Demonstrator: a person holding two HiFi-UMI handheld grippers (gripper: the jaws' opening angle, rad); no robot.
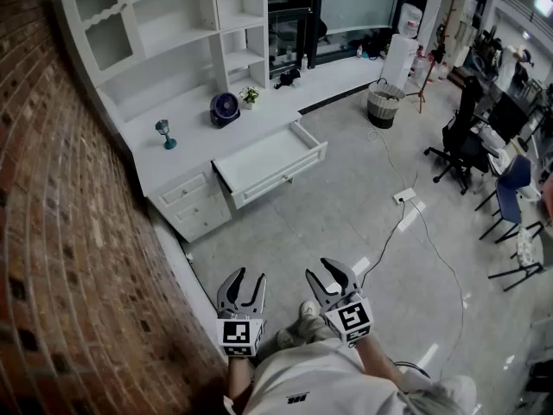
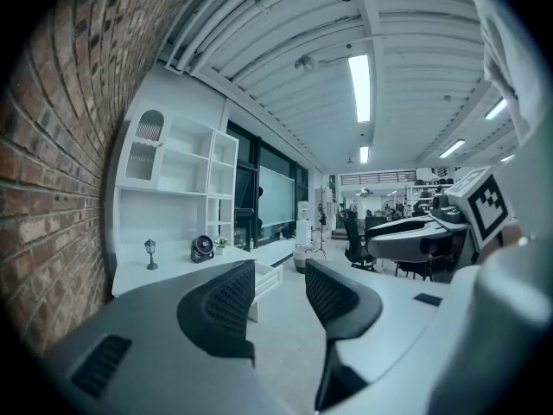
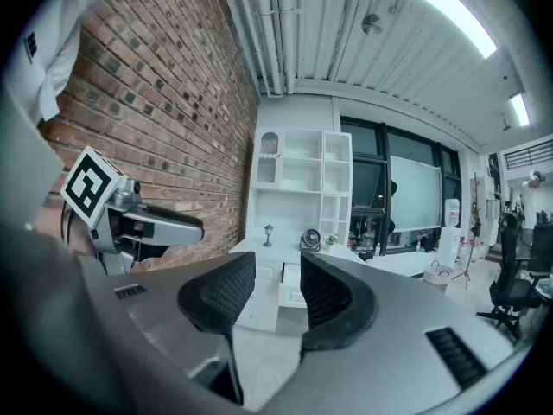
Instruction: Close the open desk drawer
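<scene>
The white desk [image 1: 186, 145] runs along the brick wall, far ahead of me. Its wide drawer [image 1: 272, 161] stands pulled out over the floor, and its inside looks bare. Both grippers are low in the head view, near my body and well short of the desk. My left gripper [image 1: 245, 277] is open and holds nothing. My right gripper [image 1: 327, 271] is open too, also holding nothing. Between the jaws in the left gripper view [image 2: 280, 271] the drawer [image 2: 270, 277] shows small and distant. The right gripper view [image 3: 276, 271] looks toward the same drawer [image 3: 292, 294].
On the desk stand a dark fan [image 1: 225, 108], a small lamp figure [image 1: 165, 133] and a potted plant [image 1: 250, 96]. A brick wall [image 1: 60, 232] bounds the left. A basket [image 1: 384, 104], office chairs [image 1: 462, 145] and a floor cable [image 1: 406, 223] lie to the right.
</scene>
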